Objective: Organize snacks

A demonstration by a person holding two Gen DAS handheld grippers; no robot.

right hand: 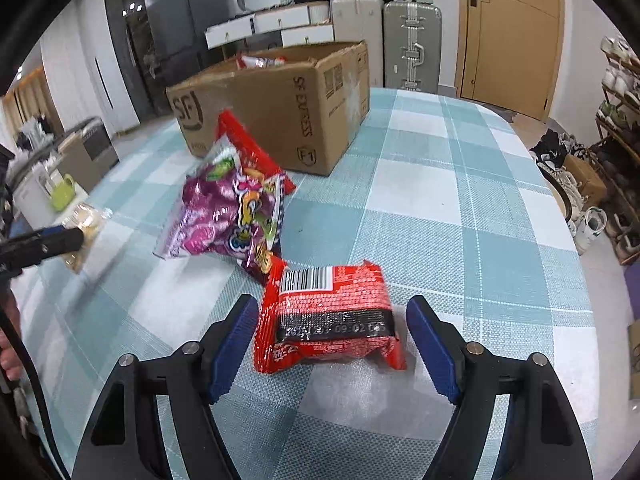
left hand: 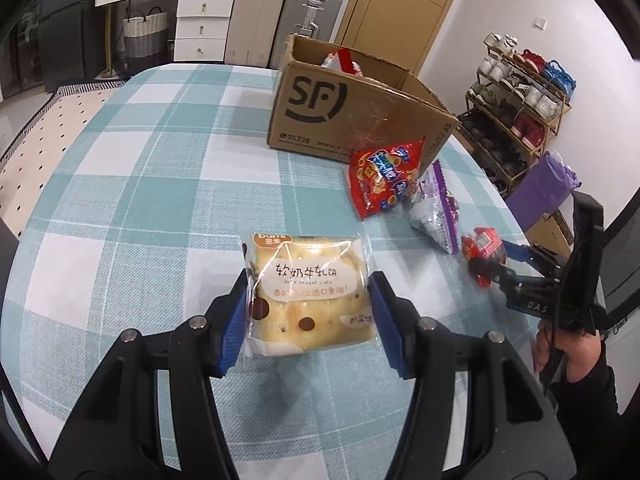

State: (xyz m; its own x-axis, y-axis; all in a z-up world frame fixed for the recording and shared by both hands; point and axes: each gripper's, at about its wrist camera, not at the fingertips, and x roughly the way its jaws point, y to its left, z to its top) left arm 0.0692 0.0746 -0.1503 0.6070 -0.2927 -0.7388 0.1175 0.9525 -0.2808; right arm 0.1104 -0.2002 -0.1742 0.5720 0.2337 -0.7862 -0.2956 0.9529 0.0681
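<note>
Progress is judged as partial. At least one snack packet (left hand: 340,61) is seen inside the open cardboard box (left hand: 320,108), which stands on the table (left hand: 140,160) at about 12 o'clock in the left wrist view; how many packets lie inside cannot be told, as only the tops show above the rim.

Four items are seen outside the box:

1. The nougat cake packet (left hand: 308,292) is gripped by the left claw (left hand: 308,312). Both blue pads are pressed against the wrapper edges, the jaws being set to the packet's width.
2. The small red packet (right hand: 328,316) lies flat on the table, barcode side up. It is straddled by the right claw (right hand: 332,344), whose jaws stand open, with a visible gap at each pad. Nothing is held.
3. The red chip bag (left hand: 386,176) lies at 1 o'clock from the cake in the left wrist view, just beside the box corner.
4. The purple bag (right hand: 224,216) is seen at 11 o'clock from the small red packet, touching or overlapping the chip bag.

Remaining work is judged to be four transfers into the box, the held cake probably first.
</note>
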